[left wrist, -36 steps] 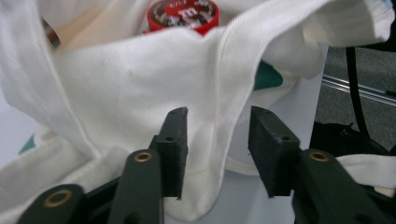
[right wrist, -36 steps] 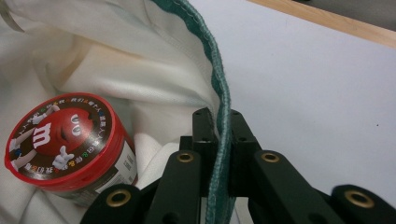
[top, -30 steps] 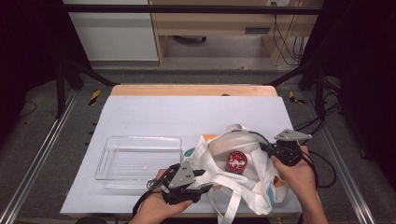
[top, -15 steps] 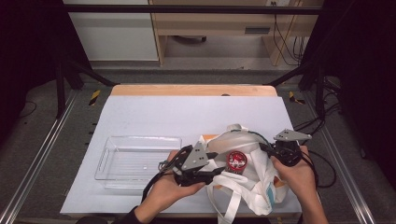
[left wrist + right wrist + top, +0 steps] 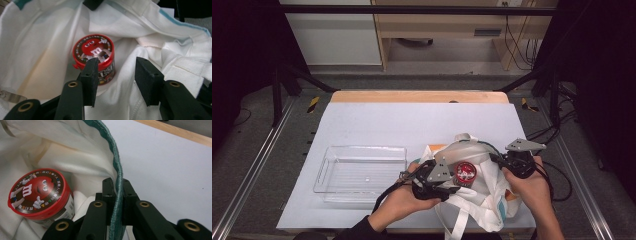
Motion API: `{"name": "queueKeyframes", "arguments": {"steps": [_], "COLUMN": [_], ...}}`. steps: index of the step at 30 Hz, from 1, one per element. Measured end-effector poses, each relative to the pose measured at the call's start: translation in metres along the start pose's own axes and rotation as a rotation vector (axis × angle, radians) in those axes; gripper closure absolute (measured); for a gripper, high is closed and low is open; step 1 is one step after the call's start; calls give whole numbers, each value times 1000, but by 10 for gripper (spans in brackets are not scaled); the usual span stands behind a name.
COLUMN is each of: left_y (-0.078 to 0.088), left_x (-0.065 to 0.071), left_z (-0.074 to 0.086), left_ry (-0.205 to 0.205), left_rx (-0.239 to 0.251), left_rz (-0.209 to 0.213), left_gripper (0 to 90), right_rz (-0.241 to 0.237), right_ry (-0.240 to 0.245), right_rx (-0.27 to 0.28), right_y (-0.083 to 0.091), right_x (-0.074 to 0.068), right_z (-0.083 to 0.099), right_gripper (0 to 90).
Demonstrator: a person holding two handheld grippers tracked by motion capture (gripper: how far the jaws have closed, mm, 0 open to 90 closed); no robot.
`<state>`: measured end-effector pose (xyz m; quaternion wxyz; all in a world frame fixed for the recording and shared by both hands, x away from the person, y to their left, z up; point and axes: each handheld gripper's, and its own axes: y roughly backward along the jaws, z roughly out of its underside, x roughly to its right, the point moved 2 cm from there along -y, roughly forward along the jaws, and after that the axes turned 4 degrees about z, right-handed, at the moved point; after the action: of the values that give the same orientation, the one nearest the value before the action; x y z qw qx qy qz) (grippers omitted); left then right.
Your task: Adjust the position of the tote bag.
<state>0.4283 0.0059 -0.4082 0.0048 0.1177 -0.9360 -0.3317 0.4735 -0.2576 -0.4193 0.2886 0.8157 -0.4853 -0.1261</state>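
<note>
Candy tub [image 5: 93, 58] with a red lid sits inside the open white tote bag [image 5: 479, 200], which lies at the near right part of the white table [image 5: 377, 125]; in the high view its lid faces up at the mouth of the bag, and in the right gripper view it leans tilted against folds of cloth. Left gripper [image 5: 116, 80], held in the person's left hand [image 5: 399, 202], points into the bag; its jaws have just been closing but stand apart, one jaw in front of the tub's right side and the other over bare cloth, with only fabric in the gap between them, and whether the near jaw touches the tub I cannot tell. Right gripper [image 5: 115, 195], in the right hand [image 5: 532, 187], is pressed together on the bag's teal-edged rim [image 5: 116, 170], pinching the hem so that the bag's mouth is held up on the right side. Bag handles [image 5: 452, 227] trail toward the table's near edge. Left of the bag, close beside it, lies a clear plastic tray [image 5: 329, 167].
</note>
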Motion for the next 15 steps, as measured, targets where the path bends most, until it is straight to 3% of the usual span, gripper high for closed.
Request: {"name": "queueKeyframes", "arguments": {"steps": [4,15], "left_y": [-3,-19], "left_x": [4,6], "left_z": [2,11], "left_ry": [9,-12], "left_rx": [6,-67], "left_rz": [27,63], "left_gripper": [507,489], "right_rz": [-1,-8], "right_ry": [-2,-6], "right_rx": [-1,2], "right_y": [1,1], "right_x": [0,-1], "right_z": [0,-1], "right_gripper": [845,845]}}
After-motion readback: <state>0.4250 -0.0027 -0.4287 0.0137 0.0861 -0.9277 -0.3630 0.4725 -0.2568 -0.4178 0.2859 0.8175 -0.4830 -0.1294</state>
